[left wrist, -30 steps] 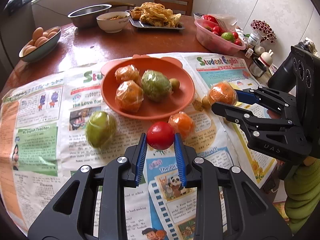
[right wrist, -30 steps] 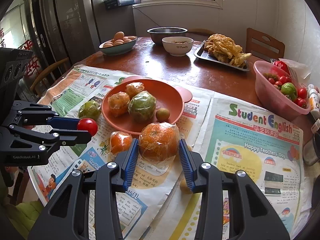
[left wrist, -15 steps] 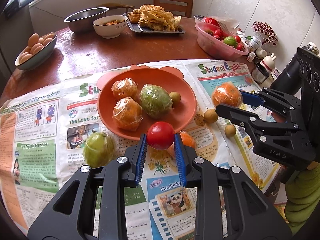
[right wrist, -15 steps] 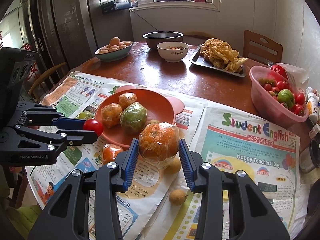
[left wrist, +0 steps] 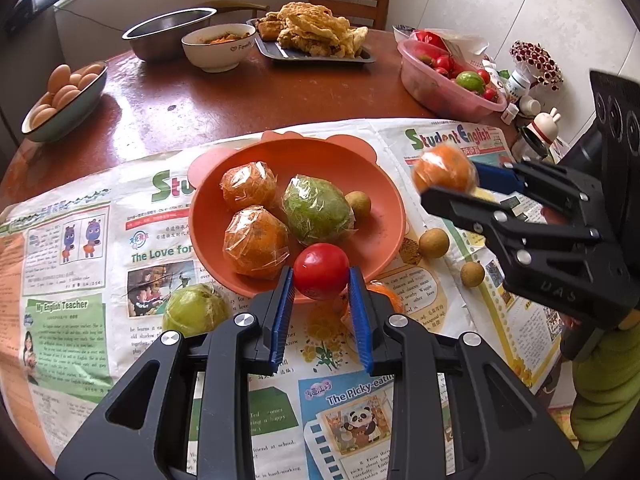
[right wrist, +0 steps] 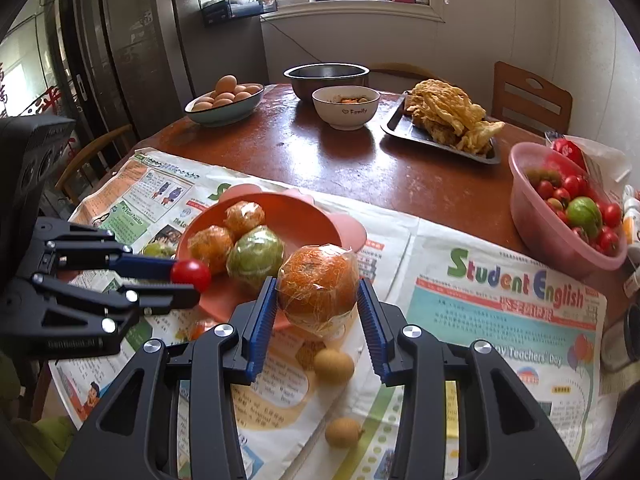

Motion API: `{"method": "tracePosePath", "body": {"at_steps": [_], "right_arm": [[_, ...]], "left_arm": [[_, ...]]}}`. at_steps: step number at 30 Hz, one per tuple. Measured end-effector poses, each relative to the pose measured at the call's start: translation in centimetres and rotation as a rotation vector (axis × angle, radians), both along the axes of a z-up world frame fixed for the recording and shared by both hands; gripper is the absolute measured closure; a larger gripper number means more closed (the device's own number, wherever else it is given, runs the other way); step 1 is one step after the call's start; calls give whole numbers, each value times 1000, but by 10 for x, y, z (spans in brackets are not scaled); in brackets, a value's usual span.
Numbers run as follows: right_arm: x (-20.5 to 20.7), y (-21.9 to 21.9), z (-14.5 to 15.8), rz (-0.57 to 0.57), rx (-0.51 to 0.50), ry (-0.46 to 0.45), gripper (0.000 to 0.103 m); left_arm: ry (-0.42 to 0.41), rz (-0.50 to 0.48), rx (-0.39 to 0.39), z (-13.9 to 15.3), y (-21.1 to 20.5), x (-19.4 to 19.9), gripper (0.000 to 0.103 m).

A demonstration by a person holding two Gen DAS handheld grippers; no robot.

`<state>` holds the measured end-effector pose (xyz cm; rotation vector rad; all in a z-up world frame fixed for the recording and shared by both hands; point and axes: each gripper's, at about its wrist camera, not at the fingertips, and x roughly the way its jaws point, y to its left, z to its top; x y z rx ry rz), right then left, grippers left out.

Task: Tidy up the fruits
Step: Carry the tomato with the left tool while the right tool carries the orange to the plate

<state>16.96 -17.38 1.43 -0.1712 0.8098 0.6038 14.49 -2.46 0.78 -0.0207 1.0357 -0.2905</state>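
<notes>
Left wrist view: the left hand-held gripper (left wrist: 321,280) clamps a round tomato (left wrist: 321,270), no long axis, over the plate (left wrist: 384,208) rim at 6 o'clock.

Right wrist view: the right hand-held gripper (right wrist: 318,300) grips a wrapped orange (right wrist: 318,282) at the plate's (right wrist: 304,220) 4 o'clock edge.

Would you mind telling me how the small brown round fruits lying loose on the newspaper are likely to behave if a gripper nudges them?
The small brown fruits look nearly spherical, so they would probably roll. The newspaper is creased, which might stop them early. Being small, they likely weigh little and may skid away from closing fingers.
</notes>
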Motion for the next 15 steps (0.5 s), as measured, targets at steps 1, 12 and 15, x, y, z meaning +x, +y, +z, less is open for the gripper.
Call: {"method": "tracePosePath", "body": {"at_steps": [1, 12, 15], "right_arm": [[2, 2, 0, 2, -1, 1, 63], [31, 20, -10, 32, -23, 33, 63], [36, 25, -14, 42, -33, 39, 63]], "left_arm": [[3, -1, 1, -1, 0, 1, 83], [32, 3, -3, -15, 4, 11, 83], [33, 2, -6, -16, 4, 13, 83]]}}
